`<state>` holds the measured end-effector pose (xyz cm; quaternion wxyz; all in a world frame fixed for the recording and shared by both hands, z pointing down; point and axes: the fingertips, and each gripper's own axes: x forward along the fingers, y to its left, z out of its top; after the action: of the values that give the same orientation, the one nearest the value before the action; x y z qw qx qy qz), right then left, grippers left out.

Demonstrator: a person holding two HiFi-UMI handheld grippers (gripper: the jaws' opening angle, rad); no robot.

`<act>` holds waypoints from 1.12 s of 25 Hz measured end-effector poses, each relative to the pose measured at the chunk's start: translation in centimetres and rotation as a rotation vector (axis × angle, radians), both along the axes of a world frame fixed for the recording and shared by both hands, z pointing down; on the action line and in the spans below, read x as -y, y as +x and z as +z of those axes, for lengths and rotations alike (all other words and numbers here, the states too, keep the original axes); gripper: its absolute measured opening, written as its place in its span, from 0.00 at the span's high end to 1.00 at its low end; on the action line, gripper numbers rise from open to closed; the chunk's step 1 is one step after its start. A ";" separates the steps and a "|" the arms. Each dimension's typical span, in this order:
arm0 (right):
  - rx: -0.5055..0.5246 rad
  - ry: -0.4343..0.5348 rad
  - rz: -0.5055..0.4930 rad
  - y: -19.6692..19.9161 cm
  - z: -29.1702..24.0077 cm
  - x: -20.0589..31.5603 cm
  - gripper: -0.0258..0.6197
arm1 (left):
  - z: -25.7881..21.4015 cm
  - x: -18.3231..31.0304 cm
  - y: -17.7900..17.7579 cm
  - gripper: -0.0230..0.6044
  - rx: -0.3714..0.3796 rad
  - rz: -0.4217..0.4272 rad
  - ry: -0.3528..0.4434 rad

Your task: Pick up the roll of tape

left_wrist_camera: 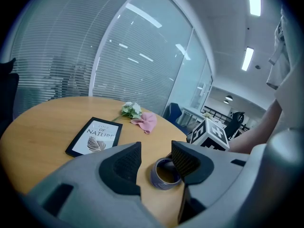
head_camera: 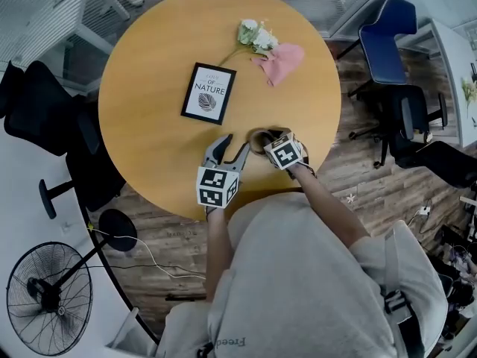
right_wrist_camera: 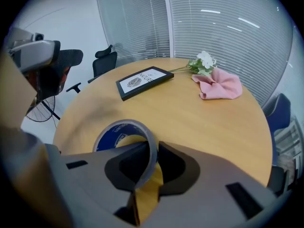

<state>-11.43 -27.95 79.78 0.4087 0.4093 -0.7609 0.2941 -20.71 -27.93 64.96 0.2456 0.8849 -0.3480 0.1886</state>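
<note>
The fingers (right_wrist_camera: 178, 167) of my right gripper (right_wrist_camera: 151, 163) pinch the wall of the roll of tape (right_wrist_camera: 124, 127), which seems to rest on the round surface (head_camera: 149, 125) near me, my left gripper (left_wrist_camera: 156, 158) gaping empty beside it, so only the lift remains.

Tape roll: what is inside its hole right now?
One jaw of the right hand-held gripper sits inside the tape roll, the other outside, pinching its wall. Bare table shows through the hole; the jaw covers the rest.
</note>
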 end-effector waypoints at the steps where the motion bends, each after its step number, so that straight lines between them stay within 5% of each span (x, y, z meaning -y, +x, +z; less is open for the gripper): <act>1: -0.016 0.000 -0.006 0.0 -0.1 0.0 0.87 | -0.1 0.0 -0.1 0.66 0.001 -0.003 0.001; 19: -0.025 0.038 0.022 0.4 -2.0 0.0 0.88 | -1.4 -0.8 -0.8 0.66 0.012 -0.016 0.029; 28: 0.007 0.134 0.039 0.9 -5.4 0.6 0.88 | -2.1 -2.3 -0.7 0.66 0.036 -0.024 0.047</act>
<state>-10.56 -28.57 74.37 0.3719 0.4496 -0.7721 0.2518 -21.37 -25.68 62.89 0.2205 0.8827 -0.3671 0.1934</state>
